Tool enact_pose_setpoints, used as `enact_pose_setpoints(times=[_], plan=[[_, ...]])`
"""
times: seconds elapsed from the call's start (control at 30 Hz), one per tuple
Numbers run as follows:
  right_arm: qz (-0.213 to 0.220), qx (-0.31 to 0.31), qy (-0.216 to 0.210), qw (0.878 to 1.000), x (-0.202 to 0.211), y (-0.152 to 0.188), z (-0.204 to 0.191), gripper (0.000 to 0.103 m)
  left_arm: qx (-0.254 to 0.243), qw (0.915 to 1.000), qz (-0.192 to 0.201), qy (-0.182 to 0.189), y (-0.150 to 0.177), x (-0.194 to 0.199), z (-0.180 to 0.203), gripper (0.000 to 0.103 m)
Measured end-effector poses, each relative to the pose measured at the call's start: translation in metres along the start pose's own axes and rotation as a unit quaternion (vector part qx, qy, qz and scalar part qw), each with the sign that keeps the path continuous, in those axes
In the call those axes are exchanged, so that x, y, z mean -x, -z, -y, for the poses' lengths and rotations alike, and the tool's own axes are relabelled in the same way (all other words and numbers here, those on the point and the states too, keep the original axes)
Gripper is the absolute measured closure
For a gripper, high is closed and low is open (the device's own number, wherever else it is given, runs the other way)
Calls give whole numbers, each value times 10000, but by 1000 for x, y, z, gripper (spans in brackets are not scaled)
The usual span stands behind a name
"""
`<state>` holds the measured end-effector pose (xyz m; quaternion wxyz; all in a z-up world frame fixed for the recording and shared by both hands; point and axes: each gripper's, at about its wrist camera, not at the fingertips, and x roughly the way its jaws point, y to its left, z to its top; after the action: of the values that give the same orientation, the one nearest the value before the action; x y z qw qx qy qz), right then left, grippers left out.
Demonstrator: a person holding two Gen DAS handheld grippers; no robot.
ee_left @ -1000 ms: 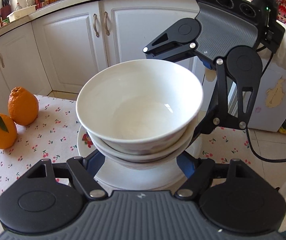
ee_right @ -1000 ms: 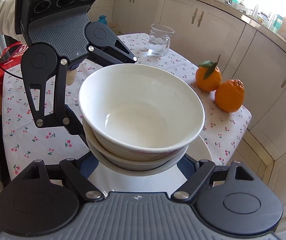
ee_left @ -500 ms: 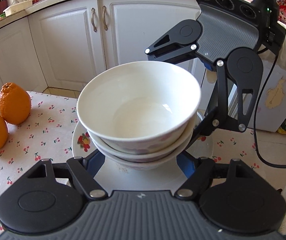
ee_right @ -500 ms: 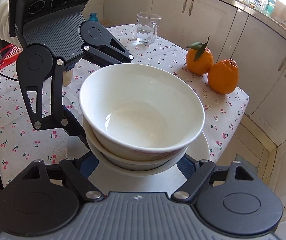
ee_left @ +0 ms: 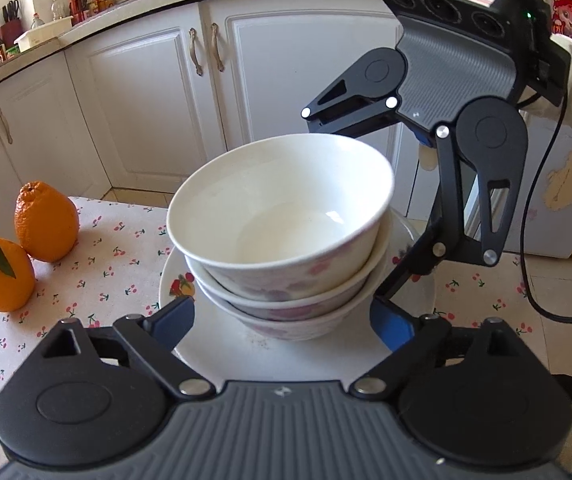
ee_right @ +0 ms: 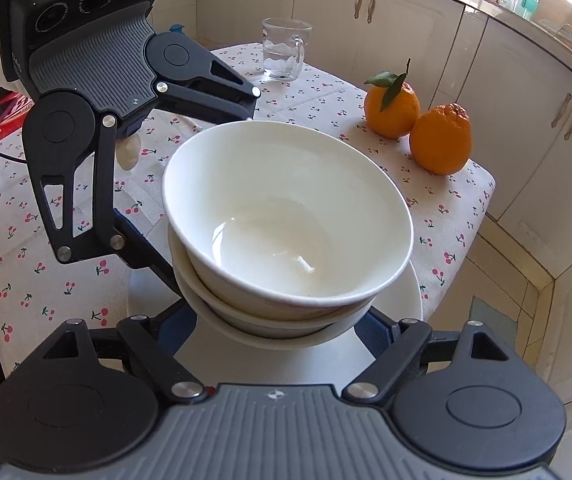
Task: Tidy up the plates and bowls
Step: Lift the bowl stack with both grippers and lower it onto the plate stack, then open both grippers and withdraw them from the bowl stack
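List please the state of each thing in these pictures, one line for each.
Bowls: three, nested, upright, empty, on the plate.
Plate: under the bowls, held from opposite sides by both grippers.
Left gripper: shut on the plate.
Right gripper: shut on the plate.
Glass mug: upright on the table.
Oranges: two, side by side on the table.

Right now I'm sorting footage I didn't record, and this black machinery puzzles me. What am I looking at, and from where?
These are two hand-held grippers, each with a camera looking along its fingers. One picture comes from the left gripper, the other from the right gripper; each also sees the other gripper opposite. Together they grip a white plate by its rim from opposite sides, with stacked bowls on it. Below is a cherry-print tablecloth with two oranges and a glass mug.
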<state>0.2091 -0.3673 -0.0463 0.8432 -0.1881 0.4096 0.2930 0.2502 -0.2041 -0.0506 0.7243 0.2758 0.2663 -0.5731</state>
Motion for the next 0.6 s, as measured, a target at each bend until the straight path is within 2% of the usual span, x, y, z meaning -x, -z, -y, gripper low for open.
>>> enact_pose_setpoints(times=[0.07,0.13,0.23,0.33,0.43,0.5,0.6], plan=[[-35,16,92,10000,2,1,-5,8,62,9999,9,-152,3,6,3,8],[3,0,278,9996,9,2,-13,3,113,9989,65,-455,7,17,8,8],[35,3,470,9989,24,2,-33,1,228,9960,231,-828,13,40,23,6],[71,-82,844,9964,41,3,-58,0,465,9908,539,-1154,18,68,42,2],[48,-509,1351,9895,53,4,-79,0,732,9799,915,-1613,25,94,65,0],[76,-994,1672,9809,60,5,-89,0,959,9693,1084,-1990,29,108,81,0],[87,-2054,2178,9541,70,11,-101,0,1342,9491,1195,-2587,34,122,101,0]])
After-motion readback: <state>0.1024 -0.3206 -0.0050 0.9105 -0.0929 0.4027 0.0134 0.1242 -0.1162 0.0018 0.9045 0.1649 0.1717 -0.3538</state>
